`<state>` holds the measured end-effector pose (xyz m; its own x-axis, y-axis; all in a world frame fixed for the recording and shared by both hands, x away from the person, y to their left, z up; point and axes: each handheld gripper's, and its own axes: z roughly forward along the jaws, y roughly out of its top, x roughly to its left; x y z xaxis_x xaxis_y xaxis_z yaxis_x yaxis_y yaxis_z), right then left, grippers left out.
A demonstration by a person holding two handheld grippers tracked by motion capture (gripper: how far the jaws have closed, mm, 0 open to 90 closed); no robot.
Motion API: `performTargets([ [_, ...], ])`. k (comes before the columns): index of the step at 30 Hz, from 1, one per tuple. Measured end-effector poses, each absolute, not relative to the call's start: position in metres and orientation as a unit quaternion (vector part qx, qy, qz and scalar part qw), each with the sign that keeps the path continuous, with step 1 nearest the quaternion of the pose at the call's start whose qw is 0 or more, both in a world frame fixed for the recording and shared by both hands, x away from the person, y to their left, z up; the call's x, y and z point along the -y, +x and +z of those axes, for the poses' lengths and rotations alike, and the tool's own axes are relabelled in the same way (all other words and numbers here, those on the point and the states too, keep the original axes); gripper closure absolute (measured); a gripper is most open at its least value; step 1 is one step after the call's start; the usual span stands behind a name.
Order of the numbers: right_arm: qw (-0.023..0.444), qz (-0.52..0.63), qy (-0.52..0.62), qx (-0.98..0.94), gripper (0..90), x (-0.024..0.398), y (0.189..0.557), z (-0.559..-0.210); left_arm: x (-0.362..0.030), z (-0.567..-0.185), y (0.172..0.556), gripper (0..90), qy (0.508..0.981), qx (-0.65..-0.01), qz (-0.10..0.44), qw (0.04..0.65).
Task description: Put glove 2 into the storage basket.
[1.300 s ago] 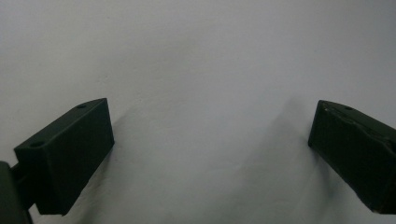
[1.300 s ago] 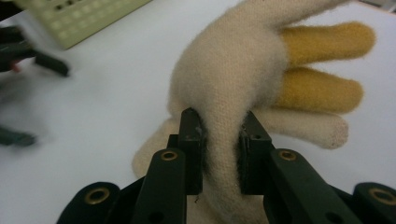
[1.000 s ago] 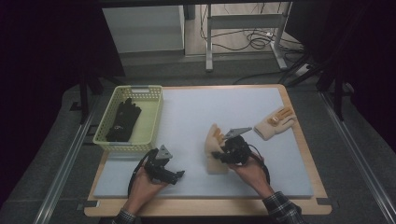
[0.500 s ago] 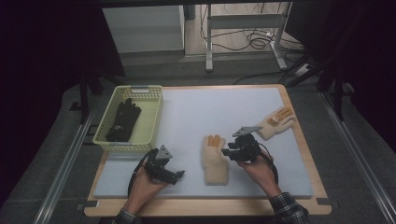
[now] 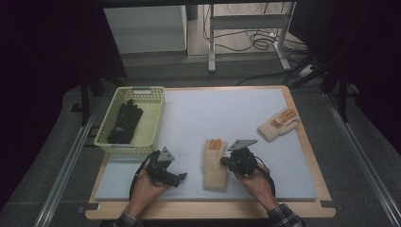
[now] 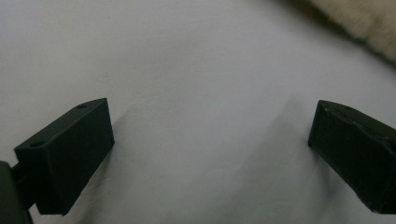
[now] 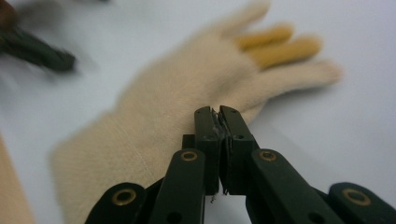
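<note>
We saw a table point(image 5: 302, 142) covered with a pale mat point(image 5: 227, 113), and a person's two hands coming in from the near edge, each holding a gripper.

The left gripper point(image 5: 177, 178) lay low over the mat at the near left, held by the left hand point(image 5: 144, 189). In the left gripper view its two black jaws stood wide apart with bare mat between them and nothing held; a blurred cream edge showed at the far right corner of that view.

The right gripper point(image 5: 226, 163) sat just right of a cream glove point(image 5: 215, 163) with orange-tipped fingers, which lay flat near the middle of the mat, cuff towards the near edge. In the right gripper view the jaws were pressed together at the glove's edge point(image 7: 177, 112); we could not tell whether any fabric was pinched between them. The right hand point(image 5: 255, 182) held this gripper from behind.

A second cream glove point(image 5: 278, 124) lay at the far right of the mat, well apart from the first. A yellow basket point(image 5: 156, 113) stood at the far left, with a black glove point(image 5: 124, 120) lying inside it.
</note>
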<state>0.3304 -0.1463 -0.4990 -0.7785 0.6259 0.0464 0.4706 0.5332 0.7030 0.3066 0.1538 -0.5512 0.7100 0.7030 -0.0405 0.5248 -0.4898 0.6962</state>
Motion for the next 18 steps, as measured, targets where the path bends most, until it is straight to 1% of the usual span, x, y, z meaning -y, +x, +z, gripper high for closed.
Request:
performTargets([
  [2, 0.136, 0.384, 0.302, -0.862, 77.6, 0.145, 0.325, -0.480, -0.154, -0.551, 0.307, 0.4, 0.854, -0.359, 0.126, 0.355],
  [3, 0.151, 0.387, 0.297, -0.860, 70.8, 0.145, 0.324, -0.470, -0.154, -0.551, 0.307, 0.4, 0.855, -0.358, 0.126, 0.354],
  [4, 0.160, 0.388, 0.297, -0.858, 67.6, 0.146, 0.323, -0.465, -0.154, -0.551, 0.307, 0.4, 0.855, -0.359, 0.126, 0.354],
  [7, 0.165, 0.379, 0.309, -0.856, 66.7, 0.153, 0.329, -0.464, -0.154, -0.551, 0.307, 0.4, 0.854, -0.359, 0.126, 0.355],
  [10, 0.149, 0.367, 0.335, -0.855, 66.8, 0.164, 0.338, -0.480, -0.154, -0.551, 0.307, 0.4, 0.854, -0.360, 0.126, 0.354],
  [15, 0.146, 0.354, 0.359, -0.851, 60.6, 0.168, 0.355, -0.506, -0.154, -0.551, 0.307, 0.4, 0.854, -0.359, 0.125, 0.354],
  [18, 0.138, 0.362, 0.365, -0.846, 60.6, 0.168, 0.363, -0.513, -0.154, -0.551, 0.307, 0.4, 0.854, -0.359, 0.125, 0.354],
])
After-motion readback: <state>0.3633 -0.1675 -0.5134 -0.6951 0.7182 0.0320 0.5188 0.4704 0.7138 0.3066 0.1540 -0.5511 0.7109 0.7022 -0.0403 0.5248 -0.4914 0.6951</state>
